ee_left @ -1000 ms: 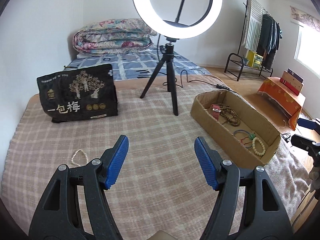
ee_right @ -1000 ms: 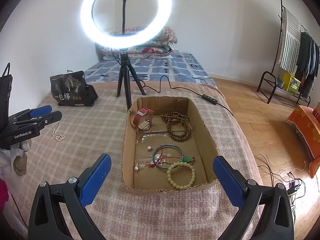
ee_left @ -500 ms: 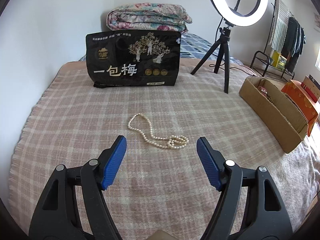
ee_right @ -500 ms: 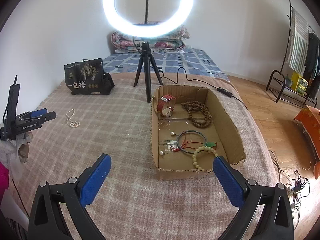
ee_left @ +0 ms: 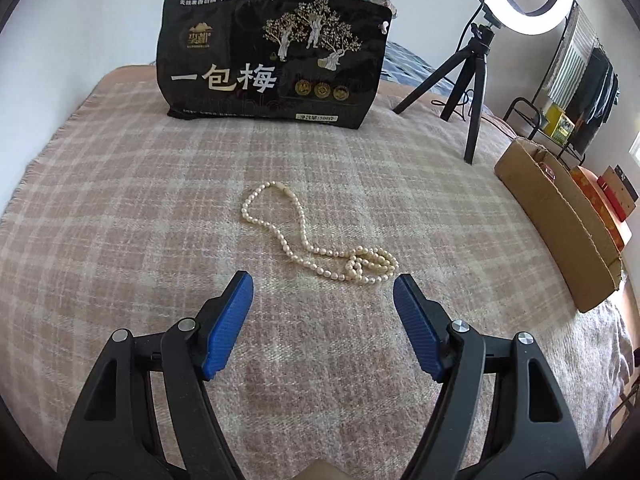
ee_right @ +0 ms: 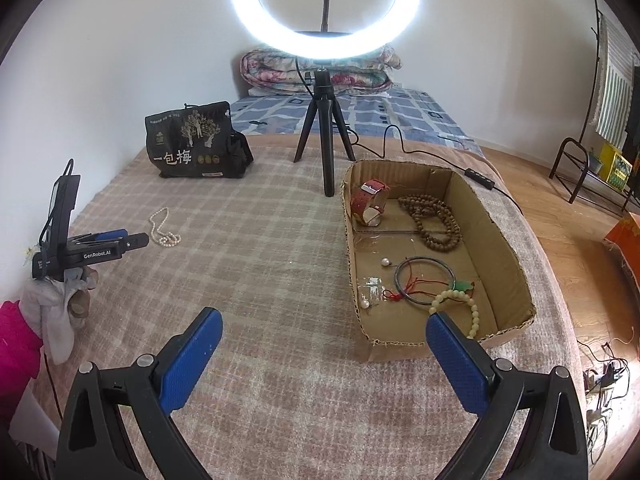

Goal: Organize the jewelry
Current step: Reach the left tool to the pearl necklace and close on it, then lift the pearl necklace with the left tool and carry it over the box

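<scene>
Pearl necklace (ee_left: 316,240) lies loose on the blanket (ee_left: 120,220), toward its back left corner, apart from the box (ee_right: 516,264) of sorted jewelry. Left gripper (ee_left: 323,292) hangs just before it, wide apart and empty, likely to grab it. Right gripper (ee_right: 324,336) waits, wide and empty, by the box.

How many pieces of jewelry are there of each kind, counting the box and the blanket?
Bead strands: 3, the pearl necklace on the blanket, the brown beads and cream bracelet in the cardboard box
Watch: 1
Bangle: 1
Loose pearls: 2
Total: 7
</scene>
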`<control>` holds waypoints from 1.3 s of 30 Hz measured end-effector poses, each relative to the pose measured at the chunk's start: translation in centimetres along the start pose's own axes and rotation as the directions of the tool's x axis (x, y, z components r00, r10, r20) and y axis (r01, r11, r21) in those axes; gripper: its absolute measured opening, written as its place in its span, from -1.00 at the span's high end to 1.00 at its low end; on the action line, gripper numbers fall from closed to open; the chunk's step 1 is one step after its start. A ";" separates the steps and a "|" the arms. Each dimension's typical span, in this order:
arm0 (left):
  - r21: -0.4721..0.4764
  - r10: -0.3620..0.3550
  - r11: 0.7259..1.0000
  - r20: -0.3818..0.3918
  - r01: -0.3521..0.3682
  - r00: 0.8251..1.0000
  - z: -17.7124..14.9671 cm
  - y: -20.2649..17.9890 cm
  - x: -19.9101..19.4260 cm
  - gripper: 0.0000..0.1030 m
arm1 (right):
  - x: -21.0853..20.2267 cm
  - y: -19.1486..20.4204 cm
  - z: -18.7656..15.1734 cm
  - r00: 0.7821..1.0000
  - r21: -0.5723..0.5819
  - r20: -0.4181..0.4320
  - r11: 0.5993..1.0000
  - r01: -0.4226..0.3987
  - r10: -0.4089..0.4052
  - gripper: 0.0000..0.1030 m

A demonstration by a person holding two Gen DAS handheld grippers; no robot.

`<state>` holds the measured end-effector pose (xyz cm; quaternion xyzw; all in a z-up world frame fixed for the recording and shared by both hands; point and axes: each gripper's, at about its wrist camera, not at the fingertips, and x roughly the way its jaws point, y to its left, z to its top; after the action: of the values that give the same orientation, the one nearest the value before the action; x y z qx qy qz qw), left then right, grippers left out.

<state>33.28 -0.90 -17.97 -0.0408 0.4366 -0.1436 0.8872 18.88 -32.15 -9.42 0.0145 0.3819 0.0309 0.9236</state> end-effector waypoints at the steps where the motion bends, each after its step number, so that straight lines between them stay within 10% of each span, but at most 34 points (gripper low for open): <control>1: 0.005 0.001 1.000 -0.008 -0.001 1.000 0.1 -0.2 0.4 -0.45 | 0.2 0.0 -0.1 1.000 0.004 -0.003 1.000 -0.001 0.001 -0.99; 15: 0.122 0.134 0.984 -0.048 -0.127 0.990 1.0 -3.5 4.6 -0.43 | 0.4 -1.2 -0.7 1.000 0.048 -0.007 0.999 -0.006 0.007 -0.99; 28: 0.072 0.126 0.990 -0.017 -0.125 0.992 1.3 -2.2 4.5 0.79 | -2.0 -3.6 -2.0 0.999 0.117 0.001 0.993 0.032 -0.032 -0.99; 39: 0.048 0.119 0.992 0.002 -0.119 0.993 1.2 -1.8 3.1 0.89 | -2.9 -5.5 -3.9 0.995 0.146 -0.022 0.984 0.098 -0.096 -0.99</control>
<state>35.62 -3.57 -19.31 0.0065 0.4351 -0.1009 0.8947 14.33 -37.85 -10.36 0.0635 0.3902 -0.0423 0.9176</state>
